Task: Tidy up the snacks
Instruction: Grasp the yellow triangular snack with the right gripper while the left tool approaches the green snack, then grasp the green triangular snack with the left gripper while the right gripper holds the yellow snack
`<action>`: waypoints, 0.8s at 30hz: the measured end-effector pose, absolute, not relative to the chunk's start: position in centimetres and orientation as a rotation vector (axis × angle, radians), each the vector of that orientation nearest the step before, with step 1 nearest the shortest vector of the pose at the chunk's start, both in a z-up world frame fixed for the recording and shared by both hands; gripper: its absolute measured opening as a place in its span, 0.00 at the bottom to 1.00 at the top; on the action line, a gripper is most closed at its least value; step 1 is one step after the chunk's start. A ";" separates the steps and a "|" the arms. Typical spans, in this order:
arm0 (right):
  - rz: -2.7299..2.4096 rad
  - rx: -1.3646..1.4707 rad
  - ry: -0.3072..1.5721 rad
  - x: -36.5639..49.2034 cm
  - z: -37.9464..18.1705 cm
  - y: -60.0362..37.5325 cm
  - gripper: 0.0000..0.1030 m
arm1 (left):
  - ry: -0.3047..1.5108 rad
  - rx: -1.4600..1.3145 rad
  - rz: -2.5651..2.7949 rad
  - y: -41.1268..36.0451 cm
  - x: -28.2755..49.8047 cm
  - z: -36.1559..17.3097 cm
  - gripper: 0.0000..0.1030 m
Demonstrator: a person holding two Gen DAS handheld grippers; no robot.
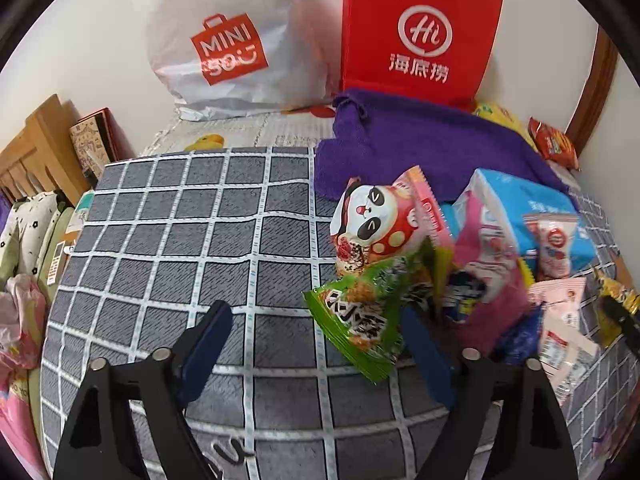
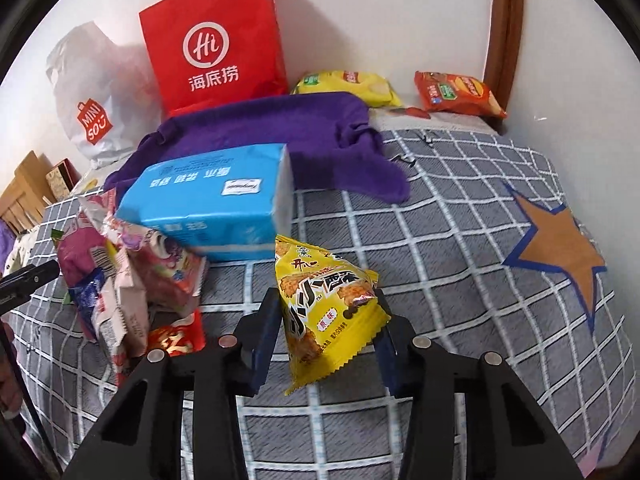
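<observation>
Your right gripper (image 2: 326,332) holds the yellow snack bag (image 2: 324,316) over the checked blanket (image 2: 440,240). Your left gripper (image 1: 316,340) is wide open beside the green snack bag (image 1: 360,320), maybe touching it. Squeeze gently and lift slowly.

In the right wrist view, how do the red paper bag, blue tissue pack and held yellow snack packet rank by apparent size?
1. red paper bag and blue tissue pack: look alike, unranked.
2. yellow snack packet: smallest, though nearest the camera.

Counted two carrier bags: one red paper bag (image 2: 214,40), one white plastic bag (image 2: 94,92). One purple towel (image 2: 280,128). One blue tissue pack (image 2: 208,204). Two chip bags by the wall: yellow (image 2: 352,84), orange (image 2: 456,92).
</observation>
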State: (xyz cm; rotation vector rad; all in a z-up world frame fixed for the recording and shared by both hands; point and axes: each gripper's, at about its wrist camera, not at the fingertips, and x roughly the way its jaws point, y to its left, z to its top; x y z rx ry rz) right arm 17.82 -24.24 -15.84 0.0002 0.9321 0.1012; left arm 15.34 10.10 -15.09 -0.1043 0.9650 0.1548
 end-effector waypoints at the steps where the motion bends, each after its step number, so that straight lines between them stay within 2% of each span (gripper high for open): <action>1: 0.098 -0.001 0.933 18.0 -15.9 -24.4 0.42 | 0.968 -0.108 0.147 10.2 15.6 -15.3 0.79; 24: 0.082 -0.033 0.976 19.5 -17.0 -24.2 0.42 | 0.970 -0.143 0.001 9.9 18.3 -17.2 0.77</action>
